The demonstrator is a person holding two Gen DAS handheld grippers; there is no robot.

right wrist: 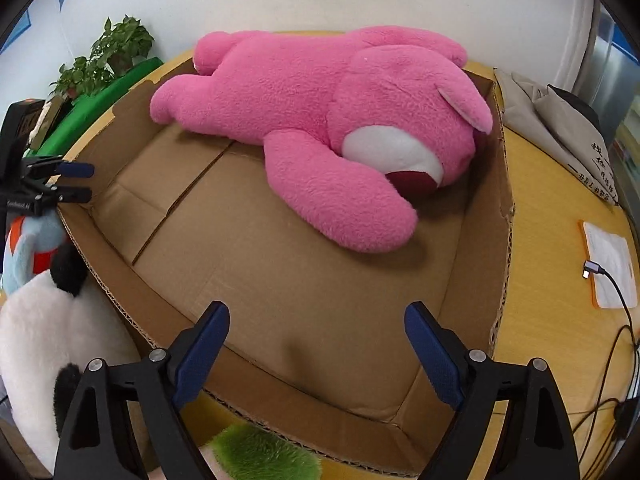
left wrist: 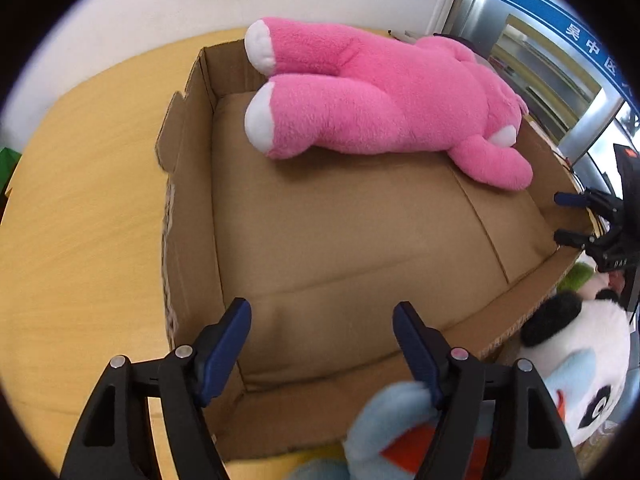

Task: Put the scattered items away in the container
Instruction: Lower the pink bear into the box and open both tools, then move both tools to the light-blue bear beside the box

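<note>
Nearest our left tongs (left wrist: 322,344) lies a pale blue plush (left wrist: 384,424), pressed against the inner face of one finger but not clasped; the jaws stand parted with nothing between them, above the near wall of the cardboard box (left wrist: 192,216). Our right tongs (right wrist: 316,350) are likewise released and empty, hanging over the box's near corner. Inside the box, against its far wall, a big pink bear (right wrist: 320,128) lies on its side (muzzle turned toward the right tongs). Outside the box, just beside its near wall, we see a panda plush (left wrist: 584,360) touching the blue plush, and a green fuzzy toy (right wrist: 260,454). The box sits on the yellow bench (left wrist: 80,208).
</note>
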